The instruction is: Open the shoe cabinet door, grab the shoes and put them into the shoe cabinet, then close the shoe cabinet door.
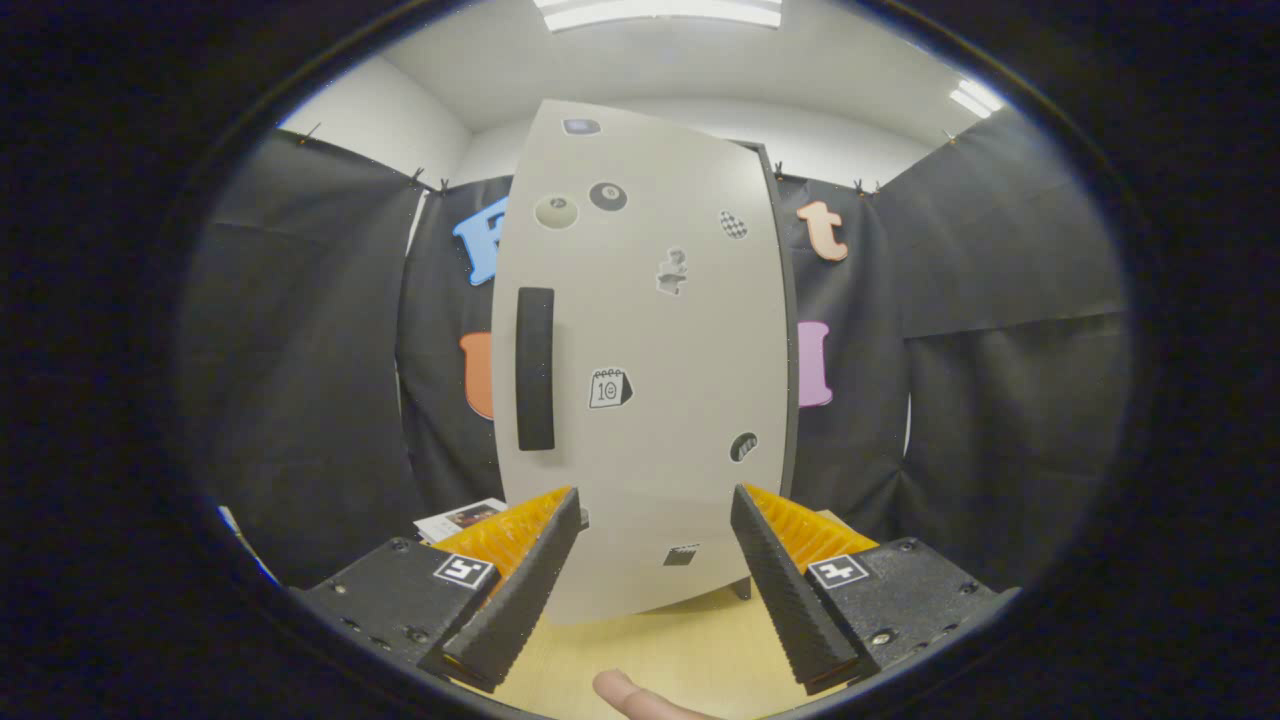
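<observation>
The shoe cabinet (650, 330) stands upright just ahead of my fingers, its pale grey door shut and dotted with small stickers. A black vertical handle (535, 368) sits on the door's left side, above and slightly left of my left finger. My gripper (655, 497) is open, fingers spread wide with nothing between them, pointing at the lower part of the door.
The cabinet stands on a light wooden surface (680, 650). A person's fingertip (625, 692) pokes in below the fingers. Some printed paper (460, 517) lies left of the cabinet's base. Black cloth walls close in behind and on both sides.
</observation>
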`<control>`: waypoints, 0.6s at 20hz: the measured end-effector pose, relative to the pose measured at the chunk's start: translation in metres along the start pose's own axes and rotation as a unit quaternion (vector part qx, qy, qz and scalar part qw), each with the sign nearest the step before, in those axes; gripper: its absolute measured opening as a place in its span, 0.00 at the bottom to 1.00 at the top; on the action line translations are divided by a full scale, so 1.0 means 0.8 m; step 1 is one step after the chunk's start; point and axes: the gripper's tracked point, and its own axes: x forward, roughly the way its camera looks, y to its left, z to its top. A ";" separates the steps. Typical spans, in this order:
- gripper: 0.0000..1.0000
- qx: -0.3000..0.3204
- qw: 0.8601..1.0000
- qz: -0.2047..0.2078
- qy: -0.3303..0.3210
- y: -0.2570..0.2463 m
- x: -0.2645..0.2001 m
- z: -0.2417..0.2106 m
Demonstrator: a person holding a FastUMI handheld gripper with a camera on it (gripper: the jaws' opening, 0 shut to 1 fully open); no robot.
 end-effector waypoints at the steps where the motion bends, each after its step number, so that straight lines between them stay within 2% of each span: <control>1: 0.99 -0.003 1.000 -0.007 -0.010 -0.007 -0.011 0.001; 7: 0.99 -0.013 0.998 -0.029 -0.054 -0.024 -0.052 0.020; 12: 0.99 0.028 0.997 -0.042 -0.055 -0.035 -0.050 -0.004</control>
